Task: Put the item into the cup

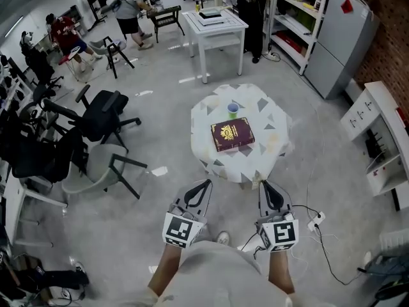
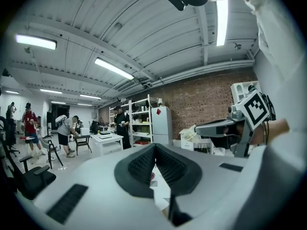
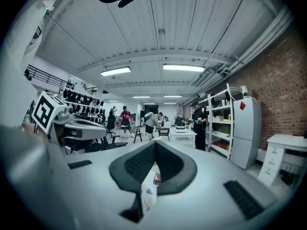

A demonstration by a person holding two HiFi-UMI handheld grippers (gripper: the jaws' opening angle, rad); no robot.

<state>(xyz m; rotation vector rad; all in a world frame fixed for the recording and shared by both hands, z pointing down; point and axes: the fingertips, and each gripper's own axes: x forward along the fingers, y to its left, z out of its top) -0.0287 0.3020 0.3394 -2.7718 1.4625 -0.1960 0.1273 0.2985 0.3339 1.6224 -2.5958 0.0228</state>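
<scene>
A small green cup (image 1: 233, 110) stands near the far side of a round table (image 1: 206, 117) covered with a patterned cloth. A dark red book (image 1: 232, 135) lies flat just in front of the cup. Both grippers hang close to my body, well short of the table. My left gripper (image 1: 206, 183) is shut with nothing in it, and so is my right gripper (image 1: 263, 184). In the left gripper view the left gripper (image 2: 154, 147) has its pads meeting at the tips. The right gripper view shows the right gripper (image 3: 155, 143) the same way, with a sliver of the book (image 3: 157, 178) below.
Black office chairs (image 1: 102, 115) and a grey chair (image 1: 105, 168) stand to the left. A white table (image 1: 214, 27), shelves (image 1: 297, 18) and a grey fridge (image 1: 339, 40) are beyond. A white cabinet (image 1: 383, 139) is at the right; a power strip (image 1: 316, 220) with cables lies on the floor.
</scene>
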